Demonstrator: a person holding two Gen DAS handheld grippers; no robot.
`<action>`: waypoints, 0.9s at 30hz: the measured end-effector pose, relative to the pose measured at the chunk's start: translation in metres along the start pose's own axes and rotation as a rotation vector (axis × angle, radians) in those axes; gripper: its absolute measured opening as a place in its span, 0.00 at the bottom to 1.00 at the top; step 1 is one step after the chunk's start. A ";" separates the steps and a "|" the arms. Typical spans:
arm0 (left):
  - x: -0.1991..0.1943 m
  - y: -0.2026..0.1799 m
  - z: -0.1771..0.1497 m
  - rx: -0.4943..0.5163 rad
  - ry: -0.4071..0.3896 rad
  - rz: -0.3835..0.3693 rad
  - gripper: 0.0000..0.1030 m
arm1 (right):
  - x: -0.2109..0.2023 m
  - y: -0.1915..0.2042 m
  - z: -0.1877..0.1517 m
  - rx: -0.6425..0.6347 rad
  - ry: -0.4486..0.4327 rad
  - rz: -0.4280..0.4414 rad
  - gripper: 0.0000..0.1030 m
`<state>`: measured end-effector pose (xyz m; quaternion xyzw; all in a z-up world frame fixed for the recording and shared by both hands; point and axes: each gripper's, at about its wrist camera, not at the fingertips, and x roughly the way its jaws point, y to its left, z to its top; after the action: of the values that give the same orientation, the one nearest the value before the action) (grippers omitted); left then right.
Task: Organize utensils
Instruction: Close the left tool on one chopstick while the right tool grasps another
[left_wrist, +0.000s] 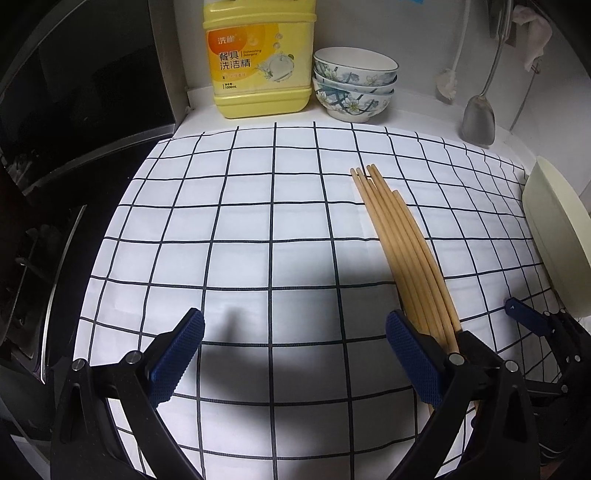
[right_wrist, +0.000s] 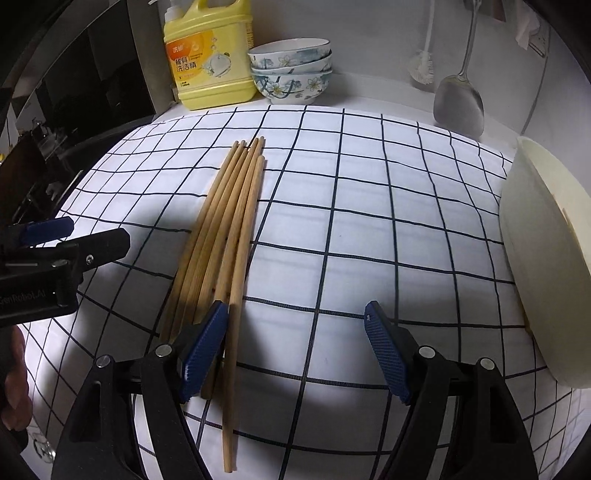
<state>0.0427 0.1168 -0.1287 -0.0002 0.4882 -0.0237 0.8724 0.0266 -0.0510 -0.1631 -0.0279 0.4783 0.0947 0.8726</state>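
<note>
I see a white counter (left_wrist: 406, 118) with a white cloth (left_wrist: 258, 229) in a dark grid spread over most of it. A bundle of wooden chopsticks (right_wrist: 229, 229) lies on the cloth. Behind the cloth, on the bare counter, stand a yellow detergent jug (left_wrist: 255, 62) and, just beside it, three stacked floral bowls (left_wrist: 354, 85). A pale basin (right_wrist: 546, 258) sits at the cloth's right edge.

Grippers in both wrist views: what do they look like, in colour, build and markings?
Both are alike. The left gripper and right gripper have matte black angular plastic fingers with cut-out slots and round silver pivot pins. Each fingertip carries a dark blue, finely ribbed rubber pad. White lettering reading GenRobot.AI runs along the left gripper's body in the right wrist view. No cables show.
</note>
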 end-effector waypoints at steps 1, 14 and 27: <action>0.000 0.000 0.000 0.001 -0.001 -0.002 0.94 | 0.001 0.002 0.000 -0.016 -0.003 -0.016 0.70; 0.007 -0.021 -0.004 0.038 0.012 -0.070 0.94 | 0.004 -0.024 0.004 0.036 -0.014 -0.051 0.70; 0.020 -0.036 -0.011 0.071 0.046 -0.050 0.94 | 0.003 -0.043 0.003 0.078 -0.019 -0.053 0.70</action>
<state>0.0419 0.0808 -0.1508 0.0190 0.5067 -0.0625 0.8596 0.0391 -0.0922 -0.1658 -0.0056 0.4724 0.0530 0.8798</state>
